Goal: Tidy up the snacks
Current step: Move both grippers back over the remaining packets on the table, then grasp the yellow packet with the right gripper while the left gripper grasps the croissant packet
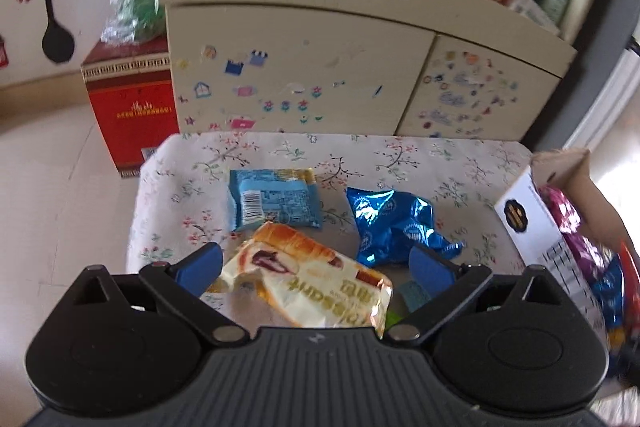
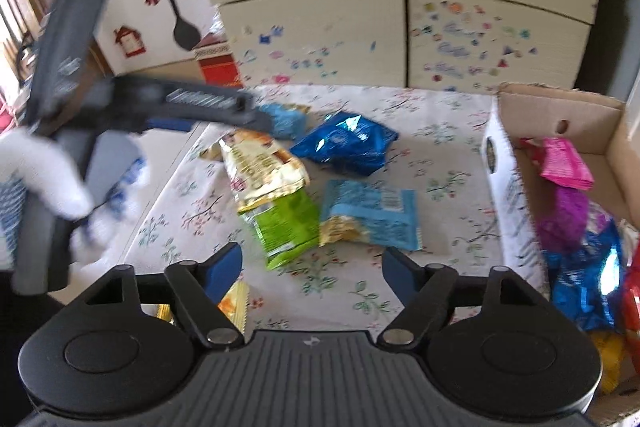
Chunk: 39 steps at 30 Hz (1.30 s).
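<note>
On my worktop [image 2: 440,155] the snacks lie in a loose cluster at the middle: the croissant pack [image 2: 260,167] at nine o'clock, the foil bag [image 2: 348,143] at twelve, the wafer pack [image 2: 372,215] at four and the small pouch [image 2: 288,231] at six. The cardboard box [image 2: 508,187] stands at three o'clock with packets [image 2: 568,163] in it. The cabinet [image 2: 320,35] stands behind the worktop at twelve.

We find bare surface [image 2: 448,155] between the snack packets [image 2: 360,215] and the cardboard box [image 2: 504,179]; the cabinet [image 2: 320,35] blocks the far edge, and the left gripper [image 2: 256,119] crosses above the packets.
</note>
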Motion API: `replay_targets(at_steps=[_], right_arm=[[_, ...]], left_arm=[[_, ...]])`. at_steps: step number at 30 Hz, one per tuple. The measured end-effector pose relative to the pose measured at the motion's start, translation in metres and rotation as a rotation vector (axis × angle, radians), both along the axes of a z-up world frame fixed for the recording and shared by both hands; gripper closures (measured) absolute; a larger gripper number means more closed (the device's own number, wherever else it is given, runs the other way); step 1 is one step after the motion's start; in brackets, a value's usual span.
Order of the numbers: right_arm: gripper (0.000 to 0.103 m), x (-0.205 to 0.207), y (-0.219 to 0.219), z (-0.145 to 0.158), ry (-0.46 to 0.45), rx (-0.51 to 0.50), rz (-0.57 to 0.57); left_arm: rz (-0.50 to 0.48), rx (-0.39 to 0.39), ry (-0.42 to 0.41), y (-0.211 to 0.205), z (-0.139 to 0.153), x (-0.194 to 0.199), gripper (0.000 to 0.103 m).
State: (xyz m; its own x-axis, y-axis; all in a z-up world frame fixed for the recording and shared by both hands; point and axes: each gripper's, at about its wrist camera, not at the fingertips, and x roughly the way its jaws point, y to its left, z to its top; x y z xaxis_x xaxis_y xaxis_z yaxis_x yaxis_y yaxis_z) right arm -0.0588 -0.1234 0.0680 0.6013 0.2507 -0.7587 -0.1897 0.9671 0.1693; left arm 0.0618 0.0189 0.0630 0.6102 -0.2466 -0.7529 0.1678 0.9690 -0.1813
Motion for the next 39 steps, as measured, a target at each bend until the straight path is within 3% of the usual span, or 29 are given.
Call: replay_targets(at_steps=[7, 9, 11, 19, 22, 28, 35, 39], right_arm=[[0.029, 0.005, 0.016, -0.014, 0.052, 0.02, 0.068], [0.031, 0.007, 0.022, -0.018, 0.064, 0.021, 0.09], [0.033, 0.007, 0.026, -0.022, 0.077, 0.023, 0.109], [0.034, 0.011, 0.043, -0.037, 0.122, 0.015, 0.202], [0.034, 0.01, 0.052, -0.04, 0.134, 0.002, 0.265], [0.032, 0.006, 0.074, -0.047, 0.111, -0.07, 0.414], [0.021, 0.008, 0.095, -0.053, 0.063, -0.111, 0.55], [0.017, 0.011, 0.103, -0.057, 0.036, -0.124, 0.565]], left_arm=[[0.052, 0.002, 0.052, -0.013, -0.024, 0.023, 0.004], [0.055, 0.036, 0.049, -0.014, -0.03, 0.025, 0.004], [0.047, 0.071, 0.051, -0.012, -0.036, 0.025, 0.004], [-0.006, 0.083, 0.061, 0.012, -0.042, 0.009, 0.005], [-0.025, 0.098, 0.099, 0.02, -0.044, 0.004, 0.005], [-0.056, 0.108, 0.131, 0.031, -0.046, -0.001, 0.005], [-0.136, 0.168, 0.135, 0.028, -0.046, -0.005, 0.005], [-0.182, 0.21, 0.12, 0.022, -0.045, -0.007, 0.005]])
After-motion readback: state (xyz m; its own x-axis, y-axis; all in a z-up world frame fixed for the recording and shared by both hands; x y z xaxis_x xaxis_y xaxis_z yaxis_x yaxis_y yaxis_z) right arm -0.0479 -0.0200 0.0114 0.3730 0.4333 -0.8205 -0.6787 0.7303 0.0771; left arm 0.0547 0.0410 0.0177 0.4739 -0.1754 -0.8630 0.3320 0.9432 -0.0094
